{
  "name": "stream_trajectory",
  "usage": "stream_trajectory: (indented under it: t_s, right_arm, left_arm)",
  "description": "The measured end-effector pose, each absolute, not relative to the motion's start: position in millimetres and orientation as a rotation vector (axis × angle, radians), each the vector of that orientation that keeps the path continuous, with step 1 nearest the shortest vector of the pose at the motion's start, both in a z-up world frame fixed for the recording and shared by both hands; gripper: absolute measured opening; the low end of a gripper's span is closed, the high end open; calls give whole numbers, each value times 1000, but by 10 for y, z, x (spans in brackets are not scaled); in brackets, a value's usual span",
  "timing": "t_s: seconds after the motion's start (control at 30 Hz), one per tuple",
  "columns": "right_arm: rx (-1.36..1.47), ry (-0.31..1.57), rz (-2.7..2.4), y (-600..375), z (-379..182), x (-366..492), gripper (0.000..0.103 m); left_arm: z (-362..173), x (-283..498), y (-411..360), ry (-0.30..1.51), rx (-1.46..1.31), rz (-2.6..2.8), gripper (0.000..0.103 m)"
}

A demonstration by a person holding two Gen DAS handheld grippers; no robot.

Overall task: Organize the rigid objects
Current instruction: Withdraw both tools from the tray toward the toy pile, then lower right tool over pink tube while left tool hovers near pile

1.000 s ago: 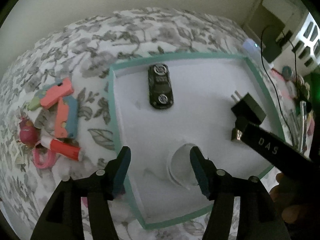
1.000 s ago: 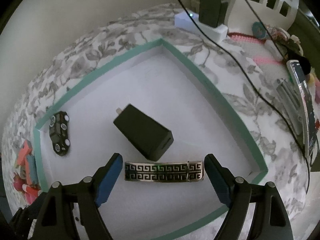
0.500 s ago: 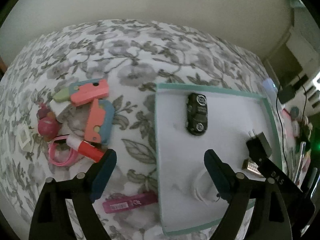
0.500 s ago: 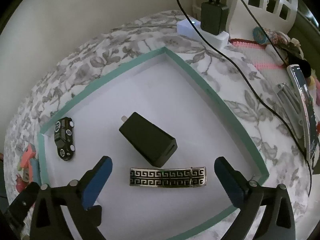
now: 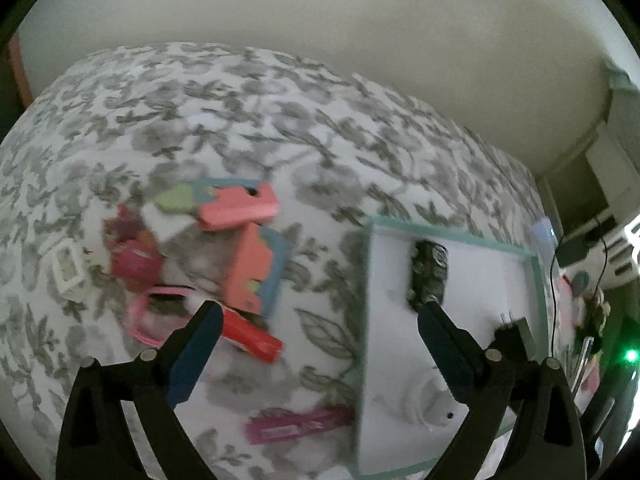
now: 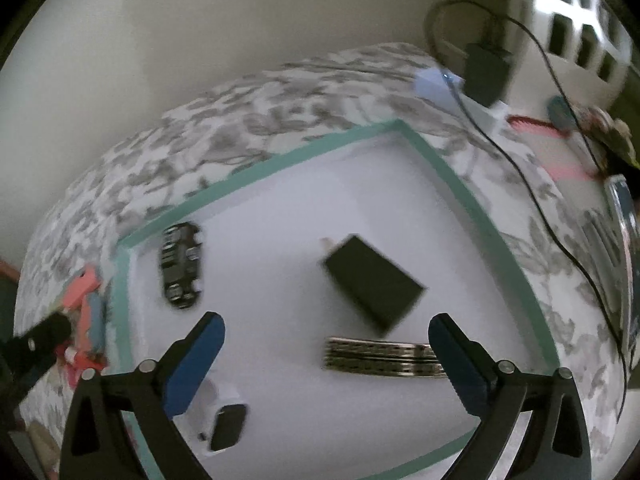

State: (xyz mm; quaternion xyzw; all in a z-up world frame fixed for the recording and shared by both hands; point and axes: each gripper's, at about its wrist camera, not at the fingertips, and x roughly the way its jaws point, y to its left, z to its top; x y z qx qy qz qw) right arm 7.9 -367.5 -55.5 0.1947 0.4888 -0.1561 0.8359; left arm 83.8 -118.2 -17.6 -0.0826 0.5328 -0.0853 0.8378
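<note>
A white tray with a teal rim [image 6: 296, 156] lies on the flowered cloth. In it lie a black toy car [image 6: 180, 266], a black charger [image 6: 372, 280], a gold patterned clip [image 6: 380, 356] and a white round thing [image 6: 222, 420]. My right gripper [image 6: 328, 356] hangs open above the clip, touching nothing. My left gripper [image 5: 320, 344] is over the cloth left of the tray rim [image 5: 366, 320], its jaws opening with nothing between them. A red tube [image 5: 252, 338], coral blocks [image 5: 240, 208] and a pink loop [image 5: 156, 316] lie beyond its left finger.
A magenta bar [image 5: 300, 424] lies on the cloth near the tray's left edge. A white square frame [image 5: 66, 270] sits far left. Right of the tray are a power strip with a black adapter [image 6: 480, 72], a cable and a phone [image 6: 624, 240]. A wall stands behind.
The left gripper let go of the white round thing, widened and moved left off the tray toward the toy pile. The right gripper widened off the clip and drew back slightly.
</note>
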Motion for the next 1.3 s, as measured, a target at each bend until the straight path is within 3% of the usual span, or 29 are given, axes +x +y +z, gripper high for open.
stream_trajectory:
  t_s: [0.8,1.3]
  right_arm:
    - [177,1107,168,-2039,-404,223,103]
    - [120,1220,306,-1504,-641,232,100]
  left_arm:
    - [-62,768,213,1149,-303,70,98]
    - [13,719,521,1117,-394,65,98]
